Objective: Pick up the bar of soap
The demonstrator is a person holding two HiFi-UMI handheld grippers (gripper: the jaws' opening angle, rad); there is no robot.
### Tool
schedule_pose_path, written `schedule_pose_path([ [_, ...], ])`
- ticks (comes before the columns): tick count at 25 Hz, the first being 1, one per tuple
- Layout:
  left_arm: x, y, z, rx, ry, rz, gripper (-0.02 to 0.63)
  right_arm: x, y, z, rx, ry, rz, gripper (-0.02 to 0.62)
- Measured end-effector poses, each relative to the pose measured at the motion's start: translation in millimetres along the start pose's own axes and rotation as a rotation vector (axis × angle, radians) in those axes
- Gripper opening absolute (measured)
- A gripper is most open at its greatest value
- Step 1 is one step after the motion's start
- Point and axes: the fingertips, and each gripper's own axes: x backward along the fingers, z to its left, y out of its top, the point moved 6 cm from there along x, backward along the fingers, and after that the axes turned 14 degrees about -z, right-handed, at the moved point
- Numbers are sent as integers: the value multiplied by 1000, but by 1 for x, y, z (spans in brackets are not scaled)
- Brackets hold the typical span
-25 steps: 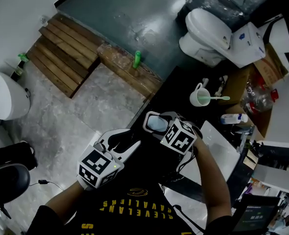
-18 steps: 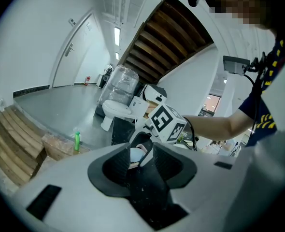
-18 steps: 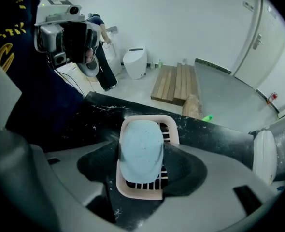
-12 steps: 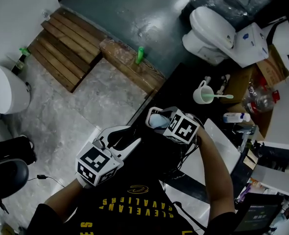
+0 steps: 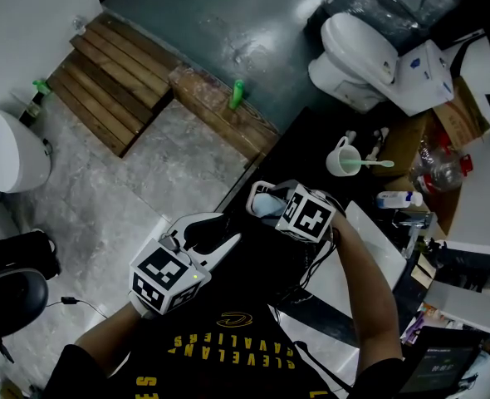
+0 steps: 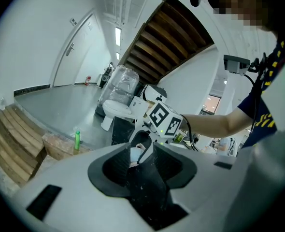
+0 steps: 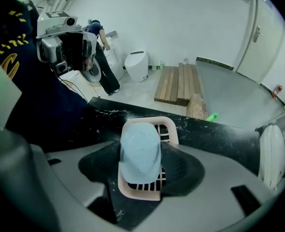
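Observation:
A pale blue bar of soap lies on a pink slotted soap dish at the near edge of the black counter. My right gripper reaches down over the dish. Its jaws are closing, with the soap between them and the dark pads close beside its long sides. In the head view the right gripper covers most of the soap. My left gripper hangs off the counter's left edge, shut and empty, and points at the dish; in its own view I see the dish past its fingers.
A mint cup with a toothbrush and a small bottle stand farther along the counter. A white sink lies right of the dish. On the floor are a toilet, wooden steps and a green bottle.
My right gripper has shifted slightly over the soap dish and its marker cube has turned a little. The left gripper has hardly moved.

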Motion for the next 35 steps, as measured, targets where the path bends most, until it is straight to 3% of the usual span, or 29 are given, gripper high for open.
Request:
schedule_pose_path([
  [15, 0, 3, -1, 3, 4, 3, 155, 18, -3, -2, -119, -61, -144, 267],
  [24, -1, 3, -7, -12, -11, 11, 155, 52, 2, -2, -308, -147, -435, 267],
  [35, -13, 10, -24, -54, -70, 22, 155, 106, 25, 29, -402, -312, -779, 267],
])
